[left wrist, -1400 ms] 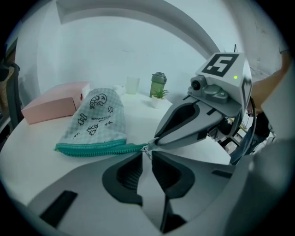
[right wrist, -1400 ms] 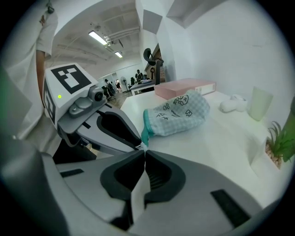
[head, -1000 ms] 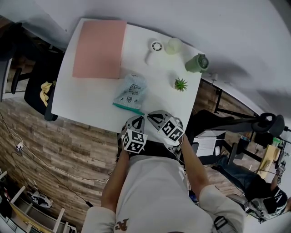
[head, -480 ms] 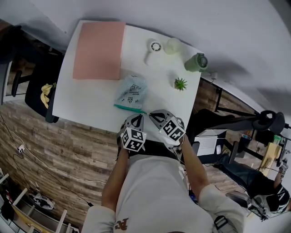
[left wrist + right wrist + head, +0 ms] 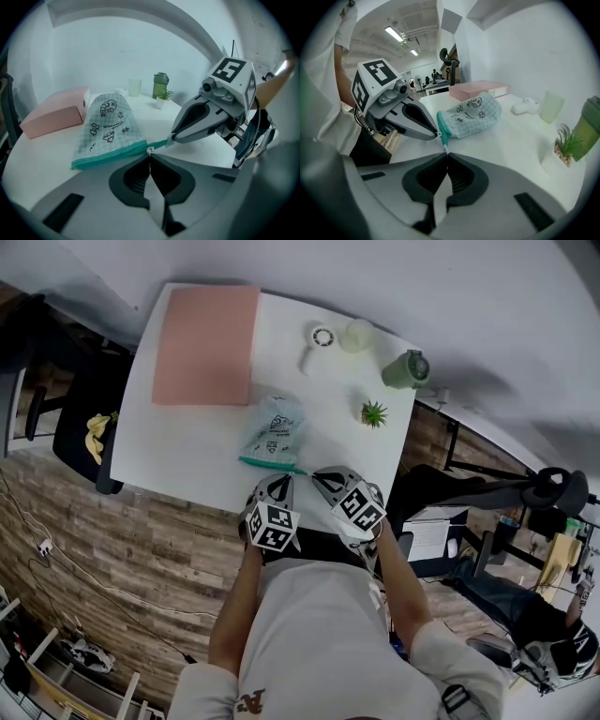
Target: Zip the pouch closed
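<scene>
Pouch (image 5: 272,430) position, and the step in hand? (K.)

Lies flat on the white table (image 5: 187,451), close to its near edge, teal zipper band (image 5: 112,157) toward the person. Left gripper (image 5: 150,158) has its jaws pinched together on the small metal zipper pull (image 5: 149,150). Right gripper (image 5: 447,155) is likewise clamped, on the teal end tab (image 5: 444,140) of the band. The two tips sit almost touching at the same end. Judged: hold secured, the slide along the band not yet run. (M.)

What does the next move call for? (K.)

Probably the right gripper anchoring the tab with the band taut, and the left drawing the pull along the band to its far end. Keep the pull low and in line with the band, or the cloth may bunch. Caveat: no view shows whether the teeth are meshed, so the zip may already be run. (M.)

Views compared? (K.)

Head view gives the layout, with the pink box (image 5: 204,343) and the small plant (image 5: 373,413) well apart from the pouch, but the grips are too small to read there. Left gripper view alone shows the pull and the band's full length. Right gripper view sees the pouch end-on: tab clear, band foreshortened. (M.)
</scene>
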`<action>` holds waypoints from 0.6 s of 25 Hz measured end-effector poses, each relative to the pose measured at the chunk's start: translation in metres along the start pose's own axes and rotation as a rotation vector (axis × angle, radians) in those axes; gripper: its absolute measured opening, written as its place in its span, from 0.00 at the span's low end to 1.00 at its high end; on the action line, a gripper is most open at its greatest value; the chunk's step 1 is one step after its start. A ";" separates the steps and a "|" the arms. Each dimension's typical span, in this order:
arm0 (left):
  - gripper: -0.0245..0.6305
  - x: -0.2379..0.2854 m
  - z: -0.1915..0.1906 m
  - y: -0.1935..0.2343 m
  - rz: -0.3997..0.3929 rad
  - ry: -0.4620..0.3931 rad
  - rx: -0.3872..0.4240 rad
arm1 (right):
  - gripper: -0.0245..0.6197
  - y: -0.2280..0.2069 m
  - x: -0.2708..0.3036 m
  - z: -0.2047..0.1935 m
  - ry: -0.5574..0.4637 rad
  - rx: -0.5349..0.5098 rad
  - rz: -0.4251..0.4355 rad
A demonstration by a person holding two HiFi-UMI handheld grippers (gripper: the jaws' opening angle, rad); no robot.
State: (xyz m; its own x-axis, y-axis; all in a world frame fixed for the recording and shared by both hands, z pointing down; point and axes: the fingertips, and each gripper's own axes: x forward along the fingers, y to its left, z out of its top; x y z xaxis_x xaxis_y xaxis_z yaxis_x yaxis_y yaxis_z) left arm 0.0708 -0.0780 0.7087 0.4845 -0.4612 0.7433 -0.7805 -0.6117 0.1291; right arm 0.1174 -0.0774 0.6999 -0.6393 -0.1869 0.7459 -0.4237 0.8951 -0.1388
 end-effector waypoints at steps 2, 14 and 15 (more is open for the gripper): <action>0.04 0.000 0.000 0.001 0.003 0.000 0.002 | 0.04 0.000 0.000 0.000 -0.001 0.002 -0.002; 0.04 -0.006 -0.001 0.016 0.036 -0.005 -0.016 | 0.04 -0.005 -0.004 0.001 -0.001 0.008 -0.032; 0.04 -0.006 -0.001 0.017 0.038 -0.005 -0.016 | 0.04 -0.005 -0.004 0.001 -0.001 0.008 -0.033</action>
State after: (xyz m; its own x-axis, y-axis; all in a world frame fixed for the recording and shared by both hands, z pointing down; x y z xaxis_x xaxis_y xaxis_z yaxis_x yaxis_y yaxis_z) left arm 0.0541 -0.0853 0.7069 0.4564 -0.4874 0.7444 -0.8046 -0.5832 0.1114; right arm 0.1218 -0.0819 0.6971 -0.6254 -0.2169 0.7496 -0.4499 0.8851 -0.1193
